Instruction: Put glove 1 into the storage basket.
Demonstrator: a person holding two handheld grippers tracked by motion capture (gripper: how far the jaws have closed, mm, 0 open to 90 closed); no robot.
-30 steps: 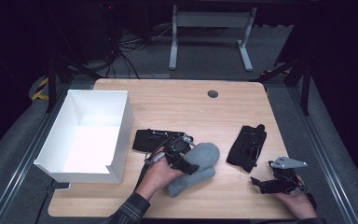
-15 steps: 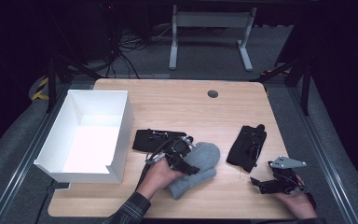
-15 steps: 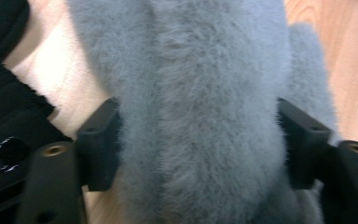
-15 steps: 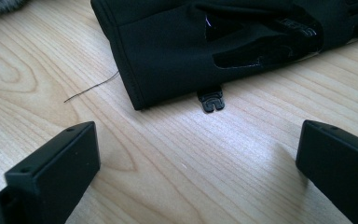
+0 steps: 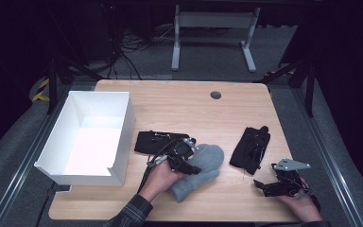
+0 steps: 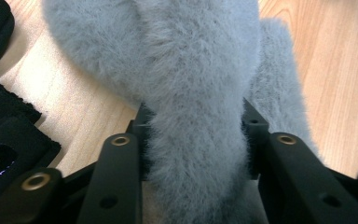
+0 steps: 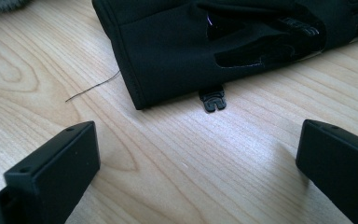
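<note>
A grey fuzzy mitten (image 5: 204, 164) lies on the wooden table (image 5: 194, 109) near its front middle. My left gripper (image 5: 191, 164) comes at it from the left. Its jaws have just been closing, and in the left gripper view the left gripper (image 6: 196, 121) pinches a fold of the grey mitten (image 6: 191, 84) between both pads. My right gripper (image 5: 261, 185) rests open at the front right of the table, and the right gripper (image 7: 198, 140) has bare wood between its jaws. A black glove (image 7: 205, 46) lies just ahead of it.
The black glove (image 5: 251, 149) on the right lies between the mitten and my right gripper. A second black glove (image 5: 153, 141) lies left of the mitten, seen as the black glove (image 6: 4, 130) at the left edge. A white open box (image 5: 123, 137) stands at the table's left.
The left gripper's jaws have drawn in around the grey mitten, which looks slightly more bunched. Both hands stay where they were.
</note>
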